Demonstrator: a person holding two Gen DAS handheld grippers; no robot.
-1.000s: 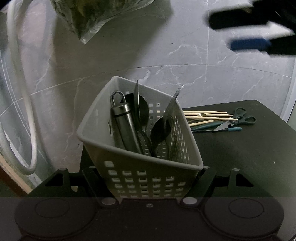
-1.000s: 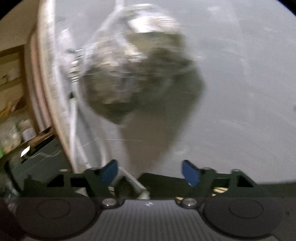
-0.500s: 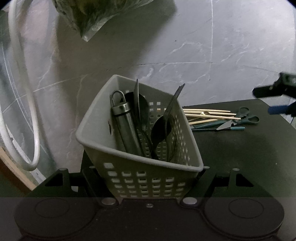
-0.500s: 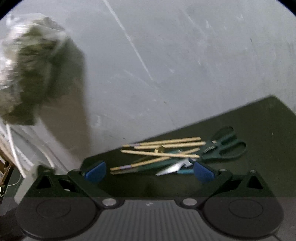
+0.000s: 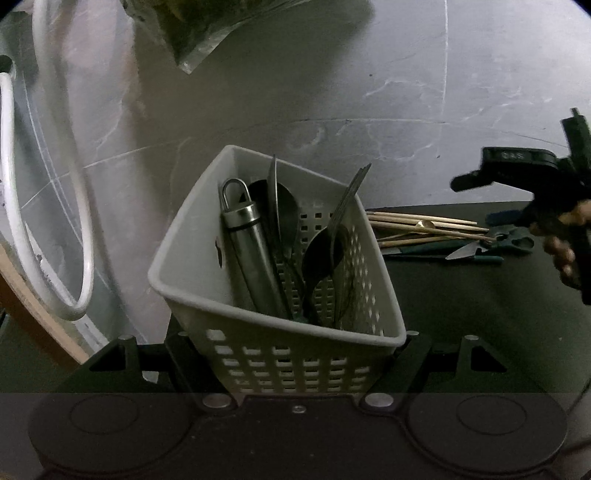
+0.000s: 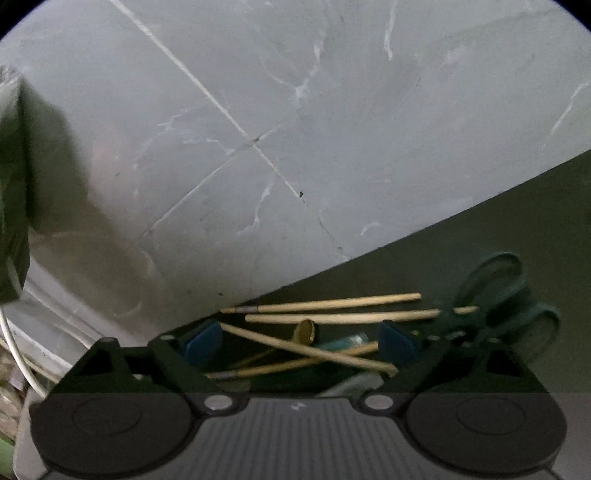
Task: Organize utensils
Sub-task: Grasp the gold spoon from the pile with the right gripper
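My left gripper [image 5: 295, 363] is clamped on the near wall of the pale perforated caddy [image 5: 207, 236], which fills the centre of the left wrist view and leans toward ten o'clock. Inside it stand a steel-handled tool [image 5: 251, 254], a dark ladle or spoon [image 5: 325, 251] and a fork [image 5: 351, 195]. At three o'clock from the caddy, the loose pile lies on the dark tabletop [image 5: 461, 314]: wooden chopsticks [image 5: 424, 225], then green-handled scissors [image 5: 513, 240]. My right gripper [image 6: 299, 341] hangs just over those chopsticks [image 6: 325, 317]. Its jaws are wide and beginning to close, with several sticks between the blue pads [image 6: 201, 341] but none pressed.

Risks, as I judge them: the chopsticks cross one another, so closing here could catch only one, lever another off the table edge, or drag the small brass-coloured piece [image 6: 306, 330] along. The scissors [image 6: 506, 295] lie against the stick ends and could snag. The caddy already tilts, and a clumsy drop could tip it.

Hard to read: the caddy's base is hidden, so I cannot tell whether it stands on the table or hangs in my grip. The teal-handled item under the chopsticks is mostly covered. The bag [image 5: 207, 33] at twelve o'clock is cut off.
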